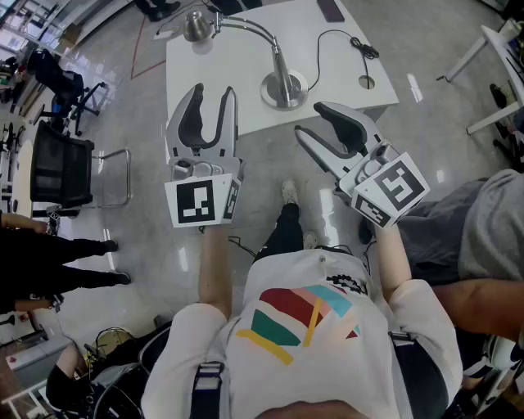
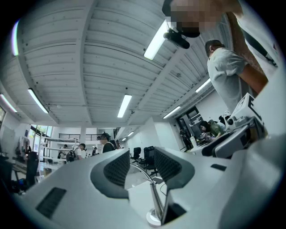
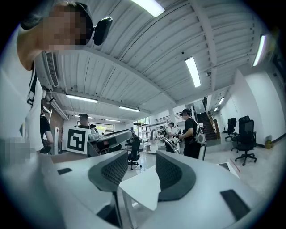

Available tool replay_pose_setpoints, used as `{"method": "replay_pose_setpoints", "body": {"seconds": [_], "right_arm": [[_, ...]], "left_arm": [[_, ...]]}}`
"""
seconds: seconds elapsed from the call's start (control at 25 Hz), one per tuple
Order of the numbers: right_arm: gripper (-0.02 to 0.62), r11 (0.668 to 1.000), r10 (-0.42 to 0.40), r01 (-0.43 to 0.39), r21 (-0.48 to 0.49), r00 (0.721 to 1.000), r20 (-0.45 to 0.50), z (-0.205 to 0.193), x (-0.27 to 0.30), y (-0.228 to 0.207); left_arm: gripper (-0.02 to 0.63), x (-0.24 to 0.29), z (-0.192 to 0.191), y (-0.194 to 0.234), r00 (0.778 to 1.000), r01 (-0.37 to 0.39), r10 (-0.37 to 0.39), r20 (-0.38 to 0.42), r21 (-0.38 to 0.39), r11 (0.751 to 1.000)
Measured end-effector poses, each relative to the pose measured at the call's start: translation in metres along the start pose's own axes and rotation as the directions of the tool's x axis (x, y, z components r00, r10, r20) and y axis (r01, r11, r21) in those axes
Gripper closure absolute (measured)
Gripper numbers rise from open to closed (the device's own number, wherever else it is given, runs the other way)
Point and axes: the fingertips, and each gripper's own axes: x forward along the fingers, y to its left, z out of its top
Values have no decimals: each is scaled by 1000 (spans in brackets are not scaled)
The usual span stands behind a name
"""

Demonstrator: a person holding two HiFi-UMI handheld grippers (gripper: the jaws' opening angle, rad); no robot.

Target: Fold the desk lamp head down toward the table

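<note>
A chrome desk lamp stands on the white table (image 1: 221,82). Its round base (image 1: 283,87) is near the front edge, and its gooseneck arches left to the lamp head (image 1: 196,26). My left gripper (image 1: 213,94) hovers open over the table's front edge, left of the base, with nothing between its fingers. My right gripper (image 1: 318,123) is open and empty just off the table's front, right of the base. In the left gripper view the lamp stem (image 2: 155,197) shows between the open jaws of the left gripper (image 2: 143,167). The right gripper (image 3: 136,172) faces the table corner (image 3: 143,190), and the lamp head (image 3: 154,134) is far behind.
A black cable with a switch (image 1: 360,49) lies on the table's right part, and a dark flat object (image 1: 332,10) lies at the far edge. An office chair (image 1: 57,168) and a person's legs (image 1: 57,254) are at the left; another person (image 1: 483,237) stands at the right.
</note>
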Motion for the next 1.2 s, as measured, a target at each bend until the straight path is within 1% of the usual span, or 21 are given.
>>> {"method": "replay_pose_setpoints", "body": {"seconds": [0.16,0.24,0.32,0.36,0.4,0.44,0.48,0.52,0.56,0.6,0.68,0.72,0.76,0.8,0.84,0.92,1.0,1.08,1.12,1.2], "right_arm": [[399,996,22,-25,-88,999,-34,12,56,-33],[400,992,40,-47,-117,998,-57,20,88,-48],[400,988,76,-89,-130,992,-100,27,120,-64],[400,984,98,-114,-135,987,-125,28,135,-72],[400,981,115,-136,-142,982,-148,29,149,-80],[400,977,124,-150,-153,978,-167,29,160,-88],[402,973,127,-158,-166,975,-184,28,171,-96],[416,970,127,-163,-179,972,-198,28,181,-103],[433,967,128,-170,-192,969,-211,28,190,-109],[442,963,133,-179,-202,966,-222,28,199,-115],[443,951,165,-221,-217,955,-248,26,211,-122],[443,940,198,-258,-225,945,-260,24,215,-121],[443,925,236,-301,-233,934,-269,23,218,-120],[443,910,274,-341,-237,921,-276,23,220,-118],[454,897,306,-374,-236,910,-281,23,221,-117],[496,870,359,-432,-236,885,-297,23,224,-117],[514,831,402,-499,-246,844,-354,18,223,-119],[514,786,427,-564,-253,791,-438,8,219,-120],[514,766,440,-592,-252,768,-465,4,219,-120],[542,731,479,-638,-242,733,-483,2,222,-118]], "left_arm": [[403,46,-7,32,1000,7,-8,18,49,999],[403,71,-13,48,1000,13,-14,26,35,999],[403,96,-22,59,999,29,-29,23,23,999],[403,107,-28,62,999,44,-44,8,31,999],[403,115,-37,62,997,72,-70,-23,60,996],[403,121,-46,61,991,119,-111,-75,119,986],[403,124,-55,60,978,179,-155,-139,188,966],[406,127,-62,59,964,226,-185,-190,224,948],[407,130,-66,59,956,244,-198,-216,218,945],[407,133,-68,60,956,240,-197,-219,188,952],[410,138,-68,63,964,197,-171,-202,113,974],[432,138,-67,67,970,164,-148,-194,69,984],[476,137,-66,70,974,132,-125,-188,23,991],[494,136,-65,73,976,110,-110,-188,-9,994],[494,135,-65,74,975,104,-106,-194,-19,994],[494,138,-64,75,972,106,-106,-212,-10,994],[494,141,-64,75,971,95,-97,-219,-23,995],[495,142,-64,75,971,74,-82,-224,-43,996],[495,142,-64,75,972,62,-71,-225,-47,997],[497,142,-65,77,970,43,-54,-236,-50,998]]}}
